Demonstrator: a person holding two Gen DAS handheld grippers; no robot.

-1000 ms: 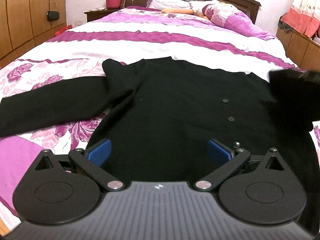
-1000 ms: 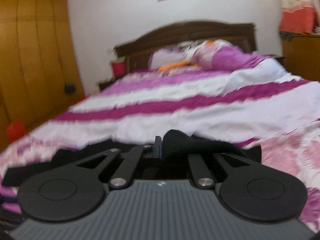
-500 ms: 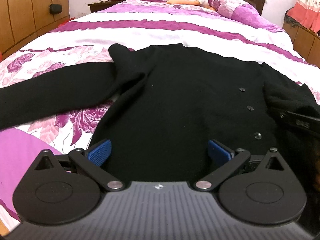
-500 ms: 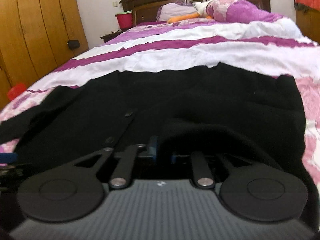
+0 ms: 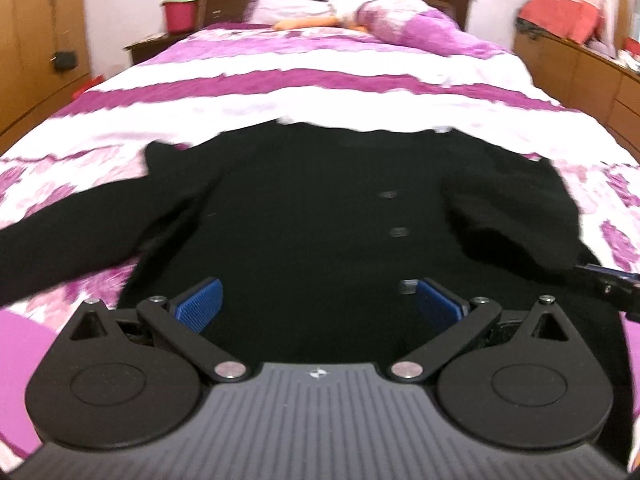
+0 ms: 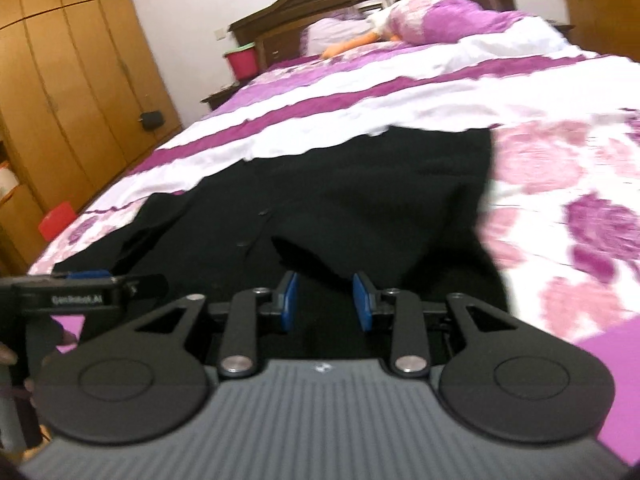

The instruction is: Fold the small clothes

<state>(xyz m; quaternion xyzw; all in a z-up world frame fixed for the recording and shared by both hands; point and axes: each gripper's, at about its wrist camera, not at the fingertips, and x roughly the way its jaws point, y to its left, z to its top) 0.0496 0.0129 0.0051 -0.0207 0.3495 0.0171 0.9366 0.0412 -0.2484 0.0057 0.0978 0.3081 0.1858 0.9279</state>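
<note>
Nearest, the left gripper [image 5: 318,300] is spread wide and the right gripper [image 6: 325,300] parted, both empty, above a soft, limp black buttoned knit cardigan [image 5: 312,216] laid on the purple-and-white floral bedspread [image 5: 320,92], best pinched at 1 sleeve cuff or hem.
</note>
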